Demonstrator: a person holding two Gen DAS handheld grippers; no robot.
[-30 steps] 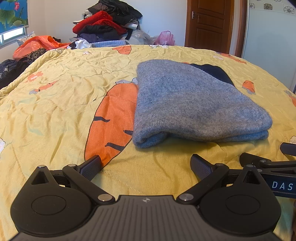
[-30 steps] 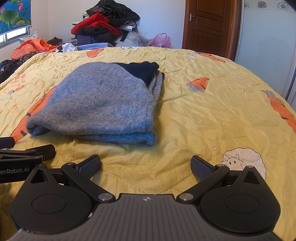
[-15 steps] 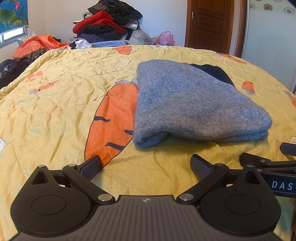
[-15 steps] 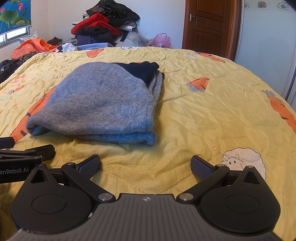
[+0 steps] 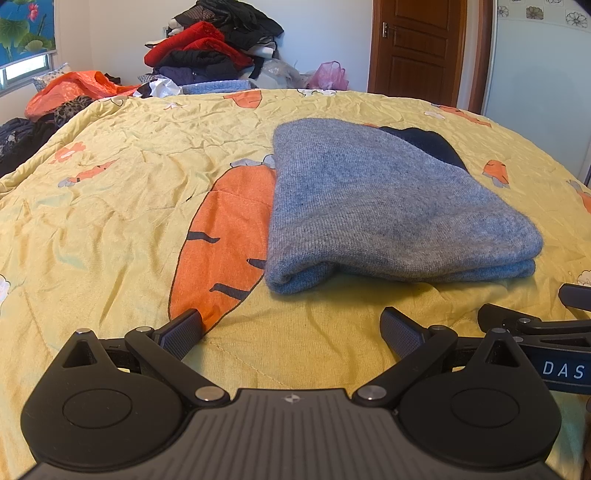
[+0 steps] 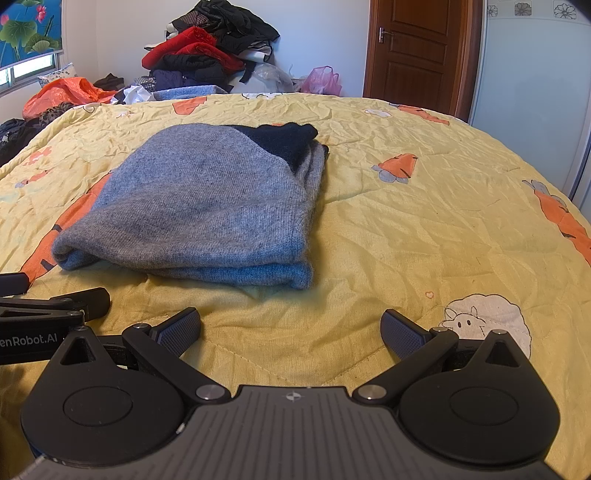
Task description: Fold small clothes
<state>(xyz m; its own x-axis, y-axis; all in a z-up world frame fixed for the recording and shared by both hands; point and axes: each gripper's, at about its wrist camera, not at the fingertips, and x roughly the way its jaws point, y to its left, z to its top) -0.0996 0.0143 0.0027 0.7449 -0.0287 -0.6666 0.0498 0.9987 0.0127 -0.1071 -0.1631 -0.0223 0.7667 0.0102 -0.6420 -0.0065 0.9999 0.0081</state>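
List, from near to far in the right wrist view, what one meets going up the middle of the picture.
right hand-held gripper → yellow bedspread → folded grey sweater → pile of clothes

Yellow bedspread (image 5: 110, 229) covers the whole bed, pretty wrinkled, printed with big orange carrots (image 5: 221, 240) and a little white sheep (image 6: 487, 325) near the front edge in the right wrist view. Past the far end there's a messy heap of clothes (image 5: 218, 48), reds and blacks mostly, stacked against the white wall. An orange plastic bag (image 5: 70, 90) sits off to the left, a pink bag (image 6: 321, 79) by the brown wooden door (image 5: 417, 48). Lotus picture (image 6: 29, 29) hangs top left above a window.
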